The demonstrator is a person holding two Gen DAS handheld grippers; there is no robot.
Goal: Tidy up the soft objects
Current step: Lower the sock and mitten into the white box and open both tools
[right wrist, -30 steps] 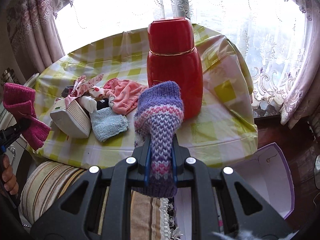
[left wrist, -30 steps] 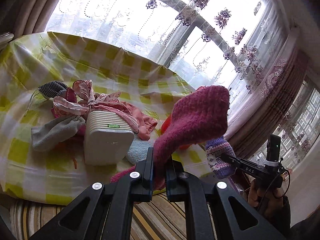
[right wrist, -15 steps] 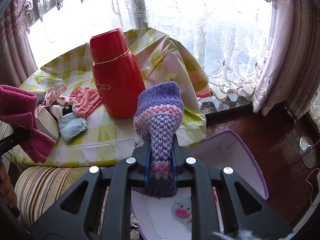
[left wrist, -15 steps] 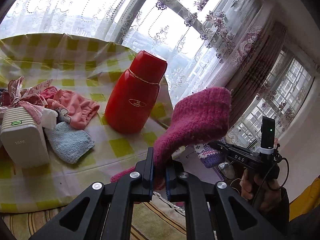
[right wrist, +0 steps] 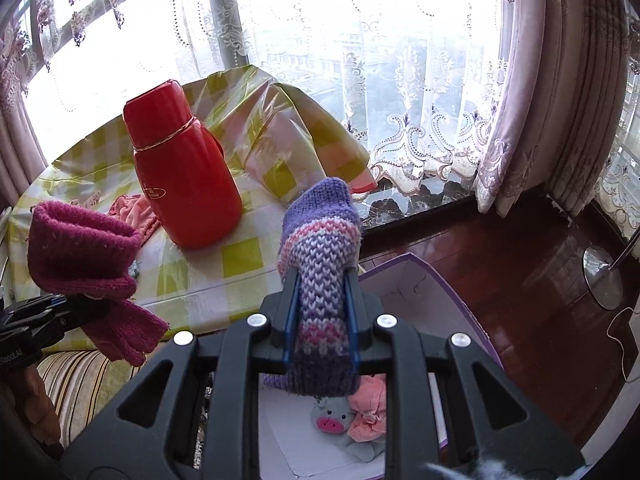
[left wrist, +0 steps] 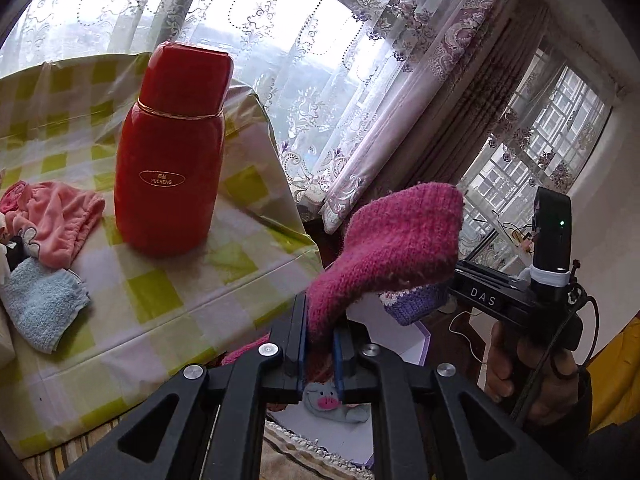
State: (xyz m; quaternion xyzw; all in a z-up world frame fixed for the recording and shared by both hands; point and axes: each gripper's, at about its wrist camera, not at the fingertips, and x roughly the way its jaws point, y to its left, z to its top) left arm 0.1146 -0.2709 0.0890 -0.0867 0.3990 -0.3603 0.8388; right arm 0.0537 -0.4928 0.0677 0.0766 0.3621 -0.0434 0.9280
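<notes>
My left gripper [left wrist: 320, 332] has a magenta knitted sock [left wrist: 400, 240] standing up between its pads, and its jaws are opening slightly. The right gripper [right wrist: 320, 304] has a purple, pink and white knitted sock [right wrist: 320, 248] between its pads, and those jaws are opening too. Both socks hang over an open purple box [right wrist: 440, 292] on the floor beside the table. In the box lie a grey pig toy [right wrist: 332, 420] and a pink cloth [right wrist: 368, 408]. The magenta sock [right wrist: 80, 248] also shows at the left of the right wrist view.
A red thermos [left wrist: 172, 152] stands on the table with the yellow checked cloth [left wrist: 160, 300]. A pink garment [left wrist: 52, 216] and a blue towel [left wrist: 40, 308] lie at its left. A striped cushion [right wrist: 80, 380] sits below the table edge, and a lamp base [right wrist: 604, 280] on the wooden floor.
Both grippers swung right, away from the pile on the table, and now hang over the purple box. Each sock stayed between its pads. The right pads stand a little wider apart.
</notes>
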